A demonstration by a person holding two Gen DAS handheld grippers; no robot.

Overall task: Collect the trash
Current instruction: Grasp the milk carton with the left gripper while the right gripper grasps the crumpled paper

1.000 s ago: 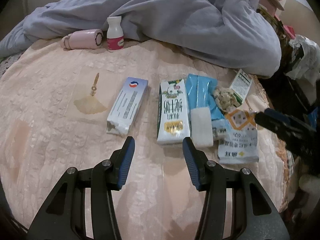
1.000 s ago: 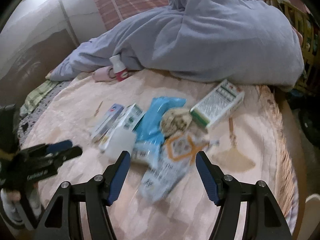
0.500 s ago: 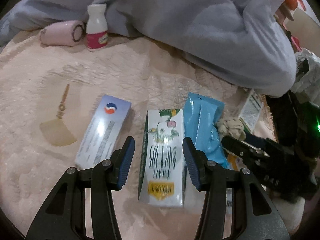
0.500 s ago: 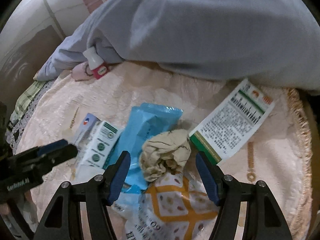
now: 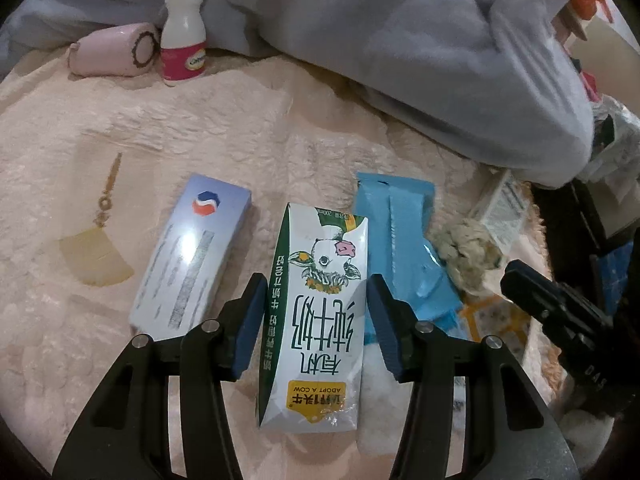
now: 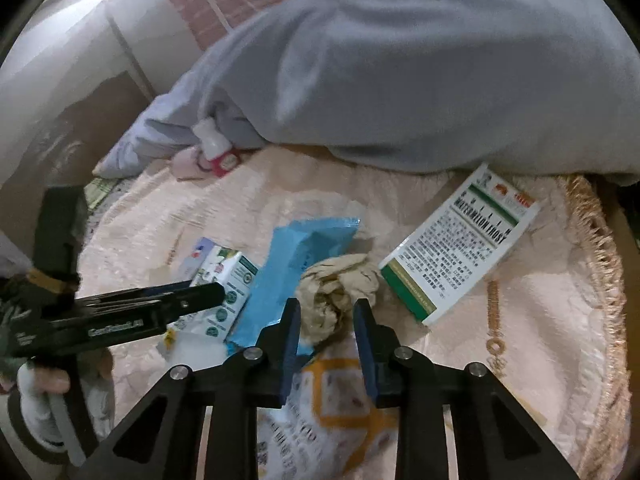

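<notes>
A white and green milk carton (image 5: 316, 320) lies flat on the pink quilted cover (image 5: 260, 144). My left gripper (image 5: 316, 308) is open, one finger on each side of the carton. A crumpled beige paper ball (image 6: 336, 296) lies on a blue wrapper (image 6: 292, 272). My right gripper (image 6: 324, 328) is open but narrowed around the ball's near side. The ball (image 5: 466, 252) and the right gripper's body show at the right of the left wrist view; the left gripper's fingers (image 6: 152, 304) cross the right wrist view's left side.
A pale blue box (image 5: 192, 256), a white bottle with pink label (image 5: 184, 44), a pink roll (image 5: 112, 52), a white and green box (image 6: 460, 248) and an orange-patterned bag (image 6: 332, 412) lie around. A grey blanket (image 6: 400, 80) is heaped behind.
Both grippers moved forward and down. The left now straddles the milk carton. The right reached the paper ball and its jaws narrowed around it.
</notes>
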